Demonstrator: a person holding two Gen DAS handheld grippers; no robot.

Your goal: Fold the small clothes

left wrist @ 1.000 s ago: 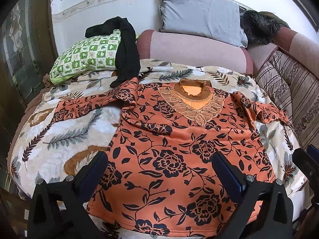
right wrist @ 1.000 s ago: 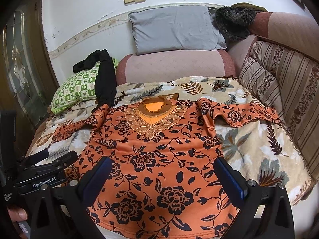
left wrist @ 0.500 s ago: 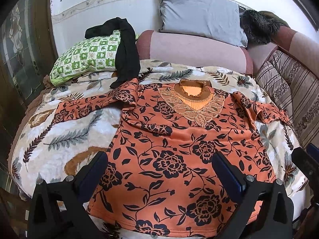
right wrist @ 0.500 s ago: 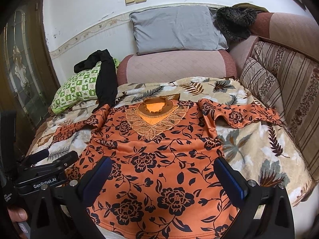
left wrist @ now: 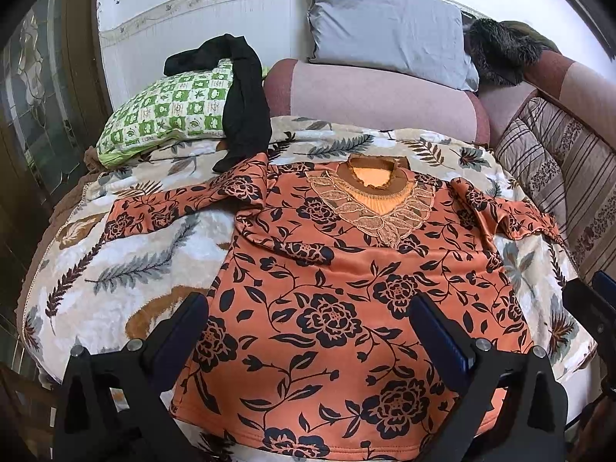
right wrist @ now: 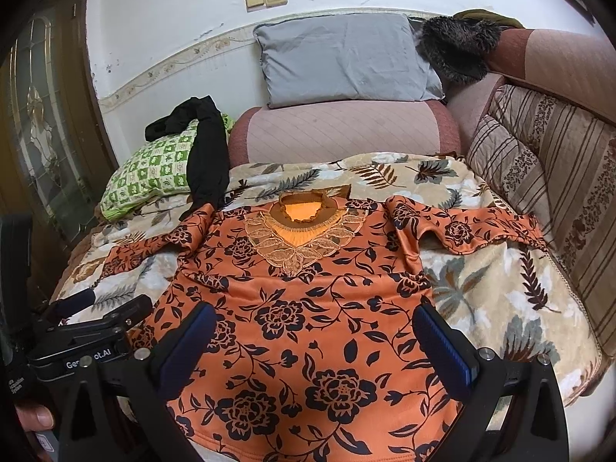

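An orange top with black flowers (left wrist: 346, 288) lies flat, front up, on a leaf-print blanket (left wrist: 127, 269). Its lace collar points away from me and both sleeves are spread sideways. It also shows in the right wrist view (right wrist: 308, 308). My left gripper (left wrist: 308, 327) is open and empty, hovering above the top's lower left part. My right gripper (right wrist: 313, 340) is open and empty above the hem's middle. The left gripper's body (right wrist: 88, 331) shows at the left of the right wrist view.
A green checked pillow (left wrist: 169, 111) with a black garment (left wrist: 242, 107) draped over it lies at the back left. A grey pillow (left wrist: 389, 30) and pink bolster (left wrist: 377, 96) stand behind. Striped sofa cushions (right wrist: 546, 177) line the right side. A dark door (right wrist: 38, 134) is at left.
Both grippers have drifted very slightly; the view barely shifts. The top and the jaws look the same.
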